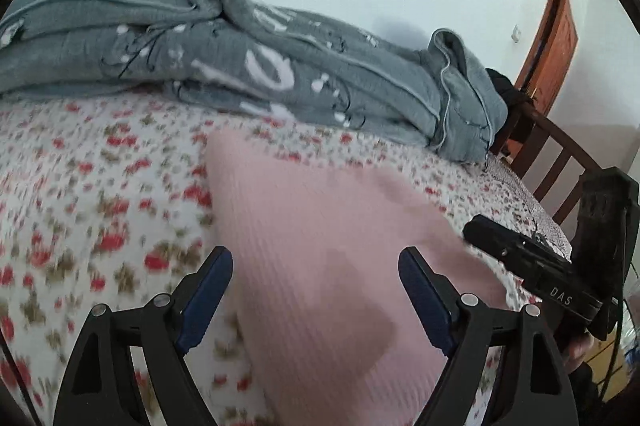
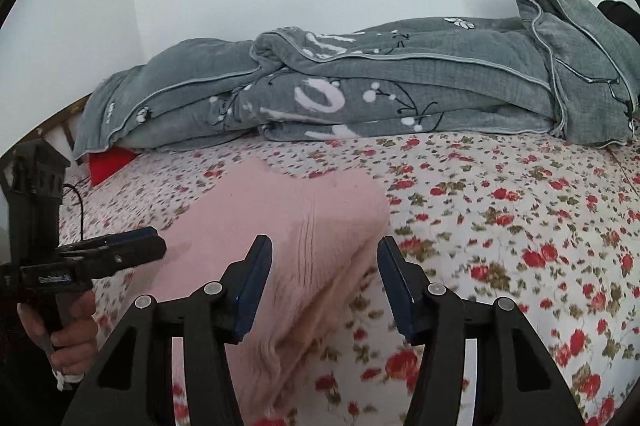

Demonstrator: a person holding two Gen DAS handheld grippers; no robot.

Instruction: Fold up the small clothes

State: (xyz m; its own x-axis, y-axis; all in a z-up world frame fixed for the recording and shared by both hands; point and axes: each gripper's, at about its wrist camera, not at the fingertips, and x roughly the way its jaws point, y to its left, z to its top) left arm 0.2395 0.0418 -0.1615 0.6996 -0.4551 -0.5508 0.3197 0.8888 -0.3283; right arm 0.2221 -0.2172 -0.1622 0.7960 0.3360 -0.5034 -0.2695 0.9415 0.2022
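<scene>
Pink knitted garment (image 1: 320, 246) lying on the flowered bed sheet (image 1: 100, 194), folded at least once, with a doubled edge visible ahead of the right claw (image 2: 324, 286). Ahead of and beneath both claws, between them in each wrist view, but touched by neither as far as can be told.

Left claw (image 1: 316, 290) released, jaws wide, nothing pinched. Right claw also released, jaws parted less widely, hovering over the garment's folded edge with no cloth between the pads.

Likely trouble from here: closing on only the top layer of the doubled edge, so the fold peels apart when lifted. Snagging the bed sheet along with the knit, since both are soft and lie flush. Uneven pulls from the two claws, skewing the fold or dragging the whole piece across the bed. Ribbed knit stretching under a pinch at one corner.

Hard to make out: both views blurred, so layer count and true outline uncertain. Near end of the garment cut off below the claws. Sleeves or neckline not identifiable. Grey quilt (image 2: 360, 94) heaped beyond the claws, against the wall, hiding the far strip of bed. Red item (image 2: 110, 164) poking out under the quilt, unidentifiable. Person's hand (image 2: 68, 338) gripping the left handle, partly cropped.
</scene>
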